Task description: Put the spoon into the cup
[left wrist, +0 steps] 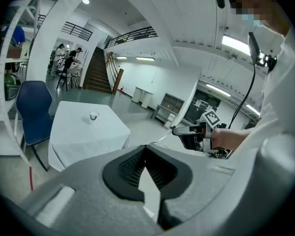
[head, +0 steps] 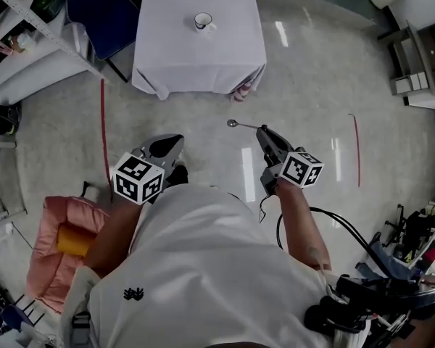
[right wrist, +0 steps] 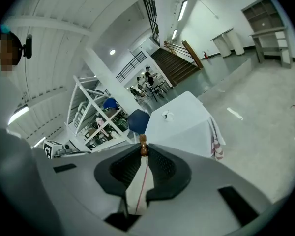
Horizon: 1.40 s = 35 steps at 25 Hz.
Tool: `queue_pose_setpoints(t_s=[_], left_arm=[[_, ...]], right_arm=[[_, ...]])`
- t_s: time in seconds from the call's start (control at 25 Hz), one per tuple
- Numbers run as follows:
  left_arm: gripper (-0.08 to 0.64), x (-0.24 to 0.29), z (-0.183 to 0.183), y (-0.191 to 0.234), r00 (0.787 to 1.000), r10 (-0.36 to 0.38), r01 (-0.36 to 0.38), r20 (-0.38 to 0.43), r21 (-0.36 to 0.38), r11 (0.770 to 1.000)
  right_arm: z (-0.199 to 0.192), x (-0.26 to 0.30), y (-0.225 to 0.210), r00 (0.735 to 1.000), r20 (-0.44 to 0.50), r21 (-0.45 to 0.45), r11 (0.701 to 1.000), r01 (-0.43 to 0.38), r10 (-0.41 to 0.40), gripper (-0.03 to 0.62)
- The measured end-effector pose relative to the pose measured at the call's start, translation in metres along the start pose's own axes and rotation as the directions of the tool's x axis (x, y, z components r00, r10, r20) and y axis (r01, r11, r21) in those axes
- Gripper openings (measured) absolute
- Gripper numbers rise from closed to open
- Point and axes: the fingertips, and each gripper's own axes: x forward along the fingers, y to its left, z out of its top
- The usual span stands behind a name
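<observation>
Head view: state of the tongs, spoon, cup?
left tongs: shut, empty.
right tongs: shut on spoon.
spoon: held by its handle, roughly level, bowl forward, short of the table.
cup: upright on the table, no spoon inside.

My head camera looks steeply down past my chest; the white table (head: 196, 56) lies far off at twelve o'clock. Each gripper camera rides close behind its own jaws, facing that table. All three views share the table and its cup (head: 203, 22).
</observation>
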Motion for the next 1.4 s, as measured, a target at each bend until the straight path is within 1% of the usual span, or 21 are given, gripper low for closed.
queue_pose_setpoints(t_s=[0.12,0.24,0.36,0.48,0.6,0.68,0.92,1.16,1.28,1.4], left_arm=[[0.011,-0.001,0.027,0.041,1.0,-0.021,0.021,0.0,0.026,0.999],[0.011,-0.005,0.039,0.08,0.999,-0.035,0.035,-0.014,0.039,0.999],[0.011,-0.007,0.047,0.116,0.999,-0.032,0.032,-0.021,0.026,0.999],[0.011,-0.007,0.057,0.14,1.0,-0.021,0.021,-0.004,0.001,1.0],[0.011,0.003,0.068,0.158,1.0,-0.009,0.009,0.008,-0.023,1.0],[0.011,0.01,0.075,0.167,1.0,-0.001,0.001,0.008,-0.027,1.0],[0.011,0.039,0.104,0.205,0.997,0.073,-0.072,0.013,-0.054,0.996],[0.011,0.082,0.152,0.239,0.987,0.158,-0.156,0.021,-0.08,0.985],[0.011,0.105,0.173,0.253,0.98,0.195,-0.192,0.024,-0.096,0.977],[0.011,0.119,0.189,0.272,0.972,0.235,-0.231,0.022,-0.117,0.966]], right_arm=[[0.032,0.041,0.009,1.0,0.021,-0.002,1.0,0.02,-0.02,0.052],[0.059,0.079,0.015,0.998,0.046,-0.013,0.999,0.034,-0.033,0.052],[0.081,0.114,0.02,0.997,0.062,-0.011,0.999,0.043,-0.043,0.052],[0.101,0.14,0.022,0.997,0.06,-0.011,0.999,0.051,-0.051,0.052],[0.127,0.165,0.01,0.996,0.063,-0.016,0.998,0.067,-0.066,0.052],[0.143,0.184,0.002,0.996,0.065,-0.007,0.998,0.055,-0.055,0.052],[0.193,0.249,-0.037,0.999,0.033,-0.002,1.0,0.027,-0.026,0.052],[0.247,0.328,-0.076,0.999,-0.042,-0.026,1.0,-0.017,0.016,0.052],[0.263,0.368,-0.094,0.995,-0.091,-0.038,0.999,-0.038,0.035,0.052],[0.266,0.409,-0.109,0.987,-0.152,-0.043,0.998,-0.05,0.043,0.052]])
